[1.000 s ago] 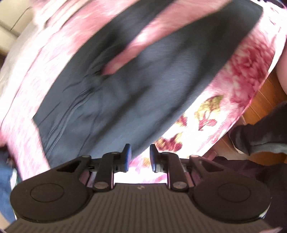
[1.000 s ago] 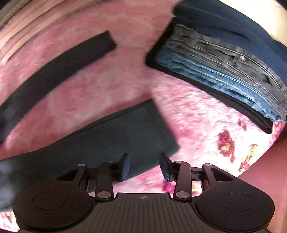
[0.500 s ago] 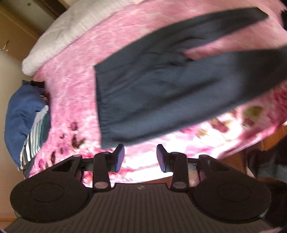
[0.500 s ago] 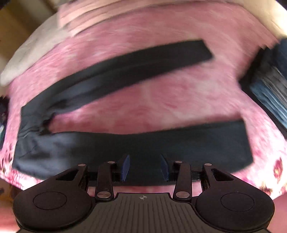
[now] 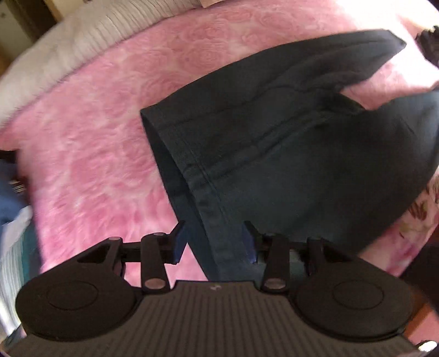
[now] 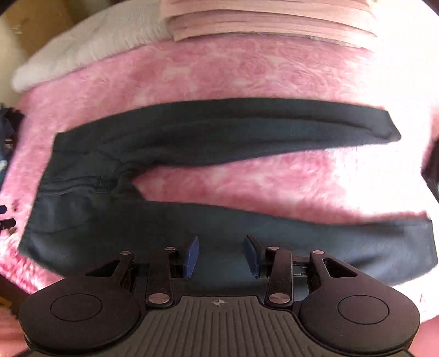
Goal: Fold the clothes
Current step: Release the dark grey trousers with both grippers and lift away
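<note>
2 wrist views close above the dark trousers (image 5: 301, 153) (image 6: 219, 131), shared on the pink blanket (image 5: 96, 164) (image 6: 247, 77).

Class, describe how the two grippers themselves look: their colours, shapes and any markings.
Both match. The left gripper and the right gripper each have two blue fingertip pads on black linkage arms with silver rivets, two round black discs at the sides, and a ribbed grey body with a small white mark at its front edge. No cables or sleeves show.

One pair of dark trousers (image 6: 219, 228) with two legs lies on one pink blanket (image 6: 247, 74). Two grippers appear, left (image 5: 214, 241) and right (image 6: 221, 256). One white pillow (image 6: 90, 55) and one folded pink stack (image 6: 263, 22) sit behind.
</note>
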`<state>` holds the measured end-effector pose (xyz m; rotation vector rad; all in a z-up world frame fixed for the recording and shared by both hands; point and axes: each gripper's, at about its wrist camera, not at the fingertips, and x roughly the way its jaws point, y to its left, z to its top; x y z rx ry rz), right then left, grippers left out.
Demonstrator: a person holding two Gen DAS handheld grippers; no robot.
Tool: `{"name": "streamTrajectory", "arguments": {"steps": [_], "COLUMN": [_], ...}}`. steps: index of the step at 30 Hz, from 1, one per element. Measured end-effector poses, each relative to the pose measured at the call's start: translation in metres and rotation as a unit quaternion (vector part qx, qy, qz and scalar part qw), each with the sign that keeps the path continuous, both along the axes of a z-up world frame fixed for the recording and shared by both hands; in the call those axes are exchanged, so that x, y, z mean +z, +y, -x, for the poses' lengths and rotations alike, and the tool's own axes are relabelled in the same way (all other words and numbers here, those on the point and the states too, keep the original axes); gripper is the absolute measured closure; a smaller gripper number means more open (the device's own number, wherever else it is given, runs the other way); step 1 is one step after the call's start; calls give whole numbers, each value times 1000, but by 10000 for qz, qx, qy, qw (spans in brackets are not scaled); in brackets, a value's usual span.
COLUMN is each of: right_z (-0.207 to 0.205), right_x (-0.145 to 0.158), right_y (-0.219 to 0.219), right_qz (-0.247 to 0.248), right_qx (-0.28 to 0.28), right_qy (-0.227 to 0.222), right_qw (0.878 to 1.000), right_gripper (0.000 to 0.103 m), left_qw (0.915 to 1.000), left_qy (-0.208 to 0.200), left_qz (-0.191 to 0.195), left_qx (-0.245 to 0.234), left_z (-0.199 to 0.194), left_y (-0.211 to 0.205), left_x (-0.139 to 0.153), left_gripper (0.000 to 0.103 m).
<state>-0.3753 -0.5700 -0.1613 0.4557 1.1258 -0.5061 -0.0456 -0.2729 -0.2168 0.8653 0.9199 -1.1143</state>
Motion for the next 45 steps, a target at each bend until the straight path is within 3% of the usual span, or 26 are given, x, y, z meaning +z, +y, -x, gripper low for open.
{"name": "streamTrajectory", "arguments": {"steps": [7,10,13,14,19,24,28,32,33,34,36,40,45], "right_z": [-56,-73,-83,-88,-103,-108,-97,-76,-70,-64,-50,-30,-11], "right_x": [-19,-21,-21,-21,-16,-25,-19,-10,-7,-3,8,28,40], "right_y": [72,87,91,92,95,92,95,97,99,100,103,108,106], "right_qz": [-116,-82,-69,-76,46,-92,-29,43,76,110,202,297,260], "right_qx": [-359,-318,-411,-468,-441,-493,-621,-1045,-1156,-1271,-1544,-1758,-1618], "right_qy": [402,518,576,580,531,576,611,649,661,667,624,630,695], "right_qw": [9985,9981,9975,9972,9976,9971,9962,9924,9911,9896,9858,9820,9840], "right_gripper": [63,63,63,63,63,63,63,62,56,39,29,29,29], "left_qw": [9881,9814,9777,9776,9794,9755,9796,9866,9887,9906,9931,9953,9964], "left_qy": [1508,1847,1978,1959,1740,1839,1799,1566,1457,1350,1145,802,485], "left_qz": [29,142,257,316,613,490,202,-9,-67,-145,-250,-372,-459], "left_qx": [286,511,653,697,823,1102,870,466,336,180,-85,-396,-520], "left_z": [-65,-77,-83,-84,-89,-90,-87,-87,-86,-85,-81,-72,-52], "left_y": [-30,-33,-31,-28,-10,-9,-21,-25,-25,-23,-15,1,12], "left_x": [-61,-66,-62,-59,-44,-58,-59,-42,-36,-30,-15,16,50], "left_gripper": [67,67,81,96,95,95,93,88,84,81,73,64,58]}}
